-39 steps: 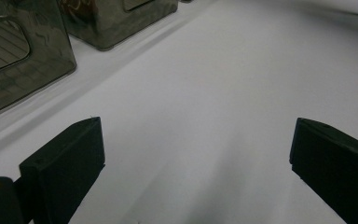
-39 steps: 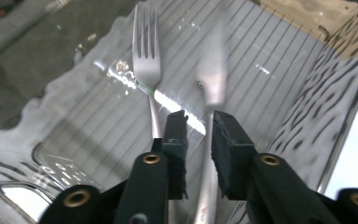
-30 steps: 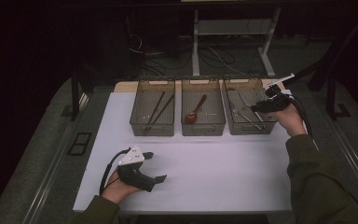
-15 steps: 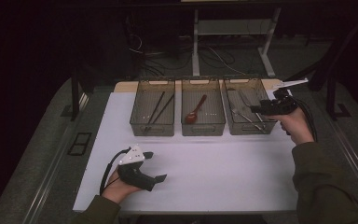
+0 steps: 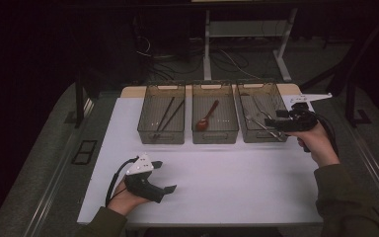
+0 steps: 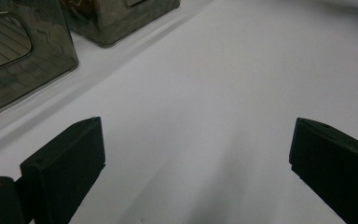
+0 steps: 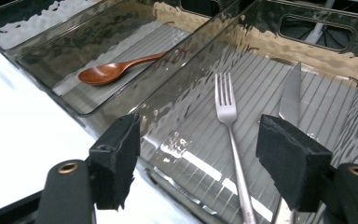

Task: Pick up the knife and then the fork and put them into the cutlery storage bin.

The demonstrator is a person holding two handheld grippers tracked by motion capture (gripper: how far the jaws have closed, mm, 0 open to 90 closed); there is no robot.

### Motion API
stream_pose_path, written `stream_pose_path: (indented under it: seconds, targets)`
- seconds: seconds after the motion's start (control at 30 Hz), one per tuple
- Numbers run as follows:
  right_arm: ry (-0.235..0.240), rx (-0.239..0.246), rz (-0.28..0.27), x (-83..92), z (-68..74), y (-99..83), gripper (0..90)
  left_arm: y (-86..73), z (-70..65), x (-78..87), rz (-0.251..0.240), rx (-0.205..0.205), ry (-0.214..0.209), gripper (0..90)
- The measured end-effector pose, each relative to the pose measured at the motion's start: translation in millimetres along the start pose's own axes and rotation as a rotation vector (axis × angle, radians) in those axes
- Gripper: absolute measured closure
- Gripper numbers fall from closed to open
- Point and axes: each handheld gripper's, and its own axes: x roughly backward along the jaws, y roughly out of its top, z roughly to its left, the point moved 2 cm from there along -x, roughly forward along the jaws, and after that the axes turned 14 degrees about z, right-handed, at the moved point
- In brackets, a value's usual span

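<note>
While our right hand-held gripper (image 7: 196, 163), jaws just opening and empty, hangs over the fork (image 7: 230, 121) in the right bin (image 5: 261, 136), our left hand-held gripper (image 6: 196, 154) rests open on the surface (image 5: 227, 173).

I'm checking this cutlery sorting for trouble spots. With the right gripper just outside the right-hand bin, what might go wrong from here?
1. The right gripper, its jaws just opened with nothing between them, sits low by the right bin's near wall; moving in level, it may hit and shove the bin.
2. The fork and knife lie close together, so a grab might catch both.
3. Both lie flat on the ribbed floor, so the pads may slip off.
</note>
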Motion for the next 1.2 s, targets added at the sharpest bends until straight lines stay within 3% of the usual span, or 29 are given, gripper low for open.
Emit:
stream_pose_path:
  seconds: [0.17,0.6,1.2]
  targets:
    - [-0.019,0.023,-0.006,0.0,11.7,-9.5,26.1,-0.2,-0.3,0.2,-0.002,-0.001,-0.002,2.5]
    - [0.022,0.083,-0.068,8.6,48.6,-31.8,19.1,-0.5,-1.1,0.6,-0.003,-0.001,-0.002,2.6]
    - [0.059,0.092,-0.092,5.8,73.4,-72.7,17.8,-0.4,-2.0,1.3,-0.004,-0.008,0.001,2.5]
